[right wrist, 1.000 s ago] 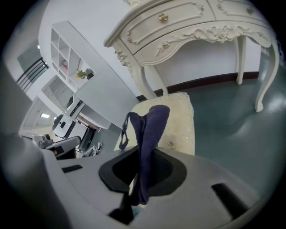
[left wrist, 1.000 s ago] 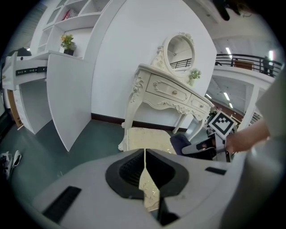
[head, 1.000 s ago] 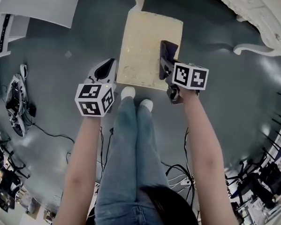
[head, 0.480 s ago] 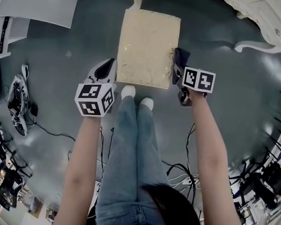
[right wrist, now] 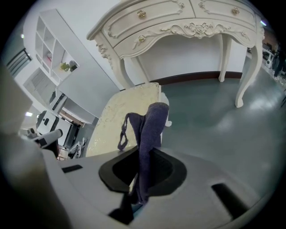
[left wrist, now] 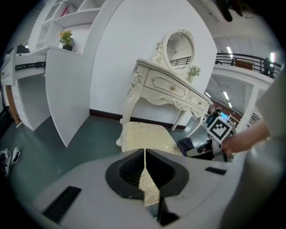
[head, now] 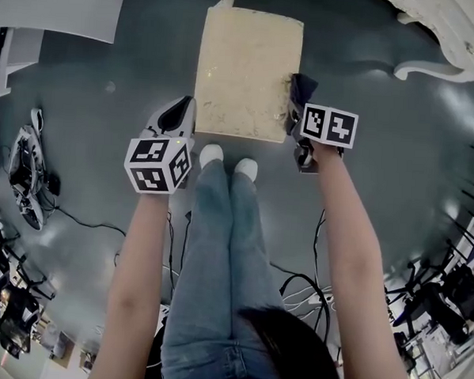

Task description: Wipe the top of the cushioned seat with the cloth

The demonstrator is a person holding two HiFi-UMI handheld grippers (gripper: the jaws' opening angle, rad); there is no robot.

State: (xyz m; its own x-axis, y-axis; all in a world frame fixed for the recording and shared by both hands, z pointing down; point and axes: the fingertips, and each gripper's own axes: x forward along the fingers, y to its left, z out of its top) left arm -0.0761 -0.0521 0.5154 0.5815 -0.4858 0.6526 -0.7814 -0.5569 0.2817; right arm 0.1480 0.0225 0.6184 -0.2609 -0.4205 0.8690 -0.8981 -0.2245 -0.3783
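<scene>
Cushioned seat [head: 247, 70] stands on the floor [head: 105, 138] right in front of the person's shoes [head: 213, 154], and its long side runs away from the person

The left hand-held gripper [head: 176, 118] hangs just beside the seat's near left corner. It is squeezed shut with nothing in it.

The right hand-held gripper [head: 296, 110] is at the seat's right edge, close to the near right corner. It pinches the dark cloth [head: 303, 89], which hangs just off that edge. I cannot tell if it touches. This hand is nearer, so I think the cloth must go left onto the top. Nothing lies on the seat to block it.

The white dressing table [head: 443, 37] stands well apart, far to the right
</scene>
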